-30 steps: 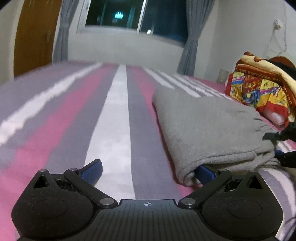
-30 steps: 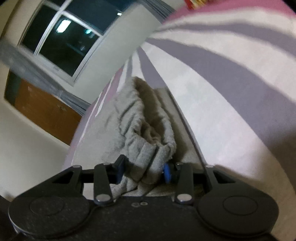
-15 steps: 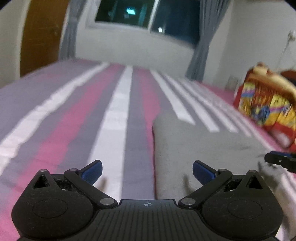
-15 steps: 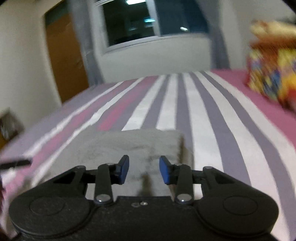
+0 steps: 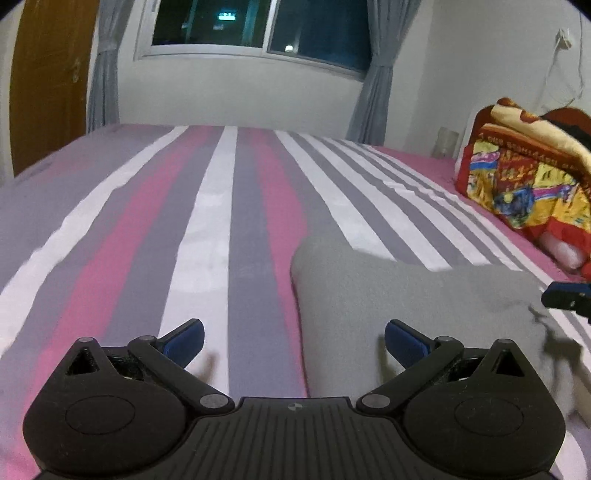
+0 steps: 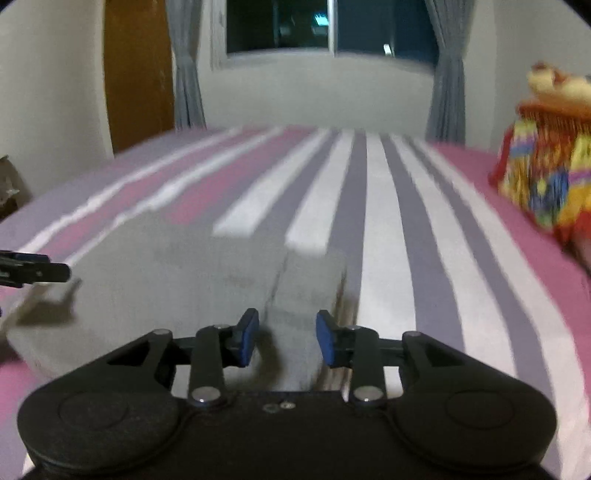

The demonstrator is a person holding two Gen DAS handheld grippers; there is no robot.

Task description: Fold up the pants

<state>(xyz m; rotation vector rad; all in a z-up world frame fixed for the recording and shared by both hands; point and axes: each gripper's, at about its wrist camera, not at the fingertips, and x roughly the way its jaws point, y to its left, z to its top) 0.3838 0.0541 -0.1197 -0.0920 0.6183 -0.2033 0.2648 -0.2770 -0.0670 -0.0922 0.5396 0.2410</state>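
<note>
Far left, a brown door (image 5: 48,81) and grey curtain (image 5: 105,74) stood beside a dark window (image 5: 258,29)

The striped bed (image 5: 207,229) ran away from both cameras, pink, grey and white bands

Left tongs (image 5: 293,341) were spread wide, nothing between the blue pads; they hung above the bed at the left edge of the pants (image 5: 406,295), one pad over the stripes, the other over grey cloth, neither touching it as far as could be seen

The pants lay on the bed as a compact grey rectangle, already doubled over, thick edges showing; in the right view a seam or fold line ran down the pile toward the camera

Right tongs (image 6: 286,338) stood partly apart, a moderate gap, empty, above the near right portion of the pants (image 6: 207,266); the view was blurred. Its tip also showed at the right edge of the left view, clear of the cloth

Far right, a bright patterned blanket (image 5: 524,177) was heaped on the bed, well apart from the pants

Judgement: the fold looked finished or nearly so, and both tongs had let go. Any next move would call for checking the edges for squareness, then either a light press to flatten the pile or one more fold if a smaller bundle is wanted, with each tongs re-gripping a near corner
</note>
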